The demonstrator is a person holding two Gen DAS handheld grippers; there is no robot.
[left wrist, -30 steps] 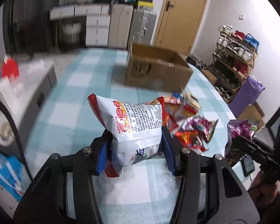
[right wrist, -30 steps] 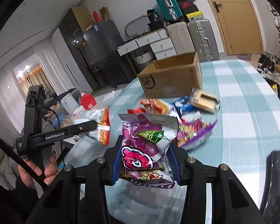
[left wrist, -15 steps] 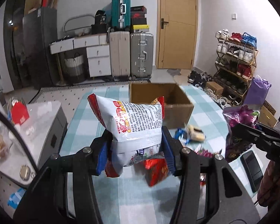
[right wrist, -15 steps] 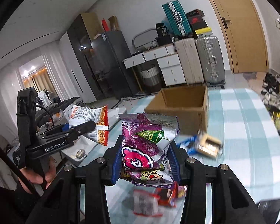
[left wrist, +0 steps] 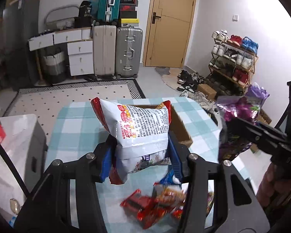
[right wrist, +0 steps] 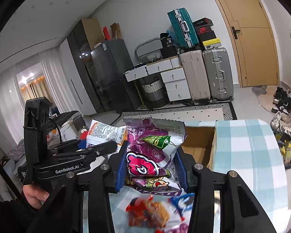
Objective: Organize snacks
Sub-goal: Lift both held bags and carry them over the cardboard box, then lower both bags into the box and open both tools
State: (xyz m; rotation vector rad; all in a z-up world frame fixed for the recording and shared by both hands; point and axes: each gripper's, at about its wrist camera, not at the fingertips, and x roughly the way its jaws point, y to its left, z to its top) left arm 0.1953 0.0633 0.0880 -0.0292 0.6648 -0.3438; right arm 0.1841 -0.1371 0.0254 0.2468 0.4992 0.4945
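Left gripper (left wrist: 141, 155): raised, tilted downward, blue pads pressed against both sides of a white bag (left wrist: 141, 128).
Right gripper (right wrist: 151, 167): raised, tilted slightly downward, blue pads clamped on a purple bag (right wrist: 153, 151).
Left hand (right wrist: 35, 196): gripped the handle below its gripper, dark sleeve at the wrist.
Spacing: the two grippers were side by side, near each other.

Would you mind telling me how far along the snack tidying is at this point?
Nothing is visibly packed yet; the little of the cardboard box interior that shows looks bare. In hand: the left gripper clamps a white-and-red bag, the right gripper a purple bag, both raised near the box. Left: loose packets on the checked tablecloth.
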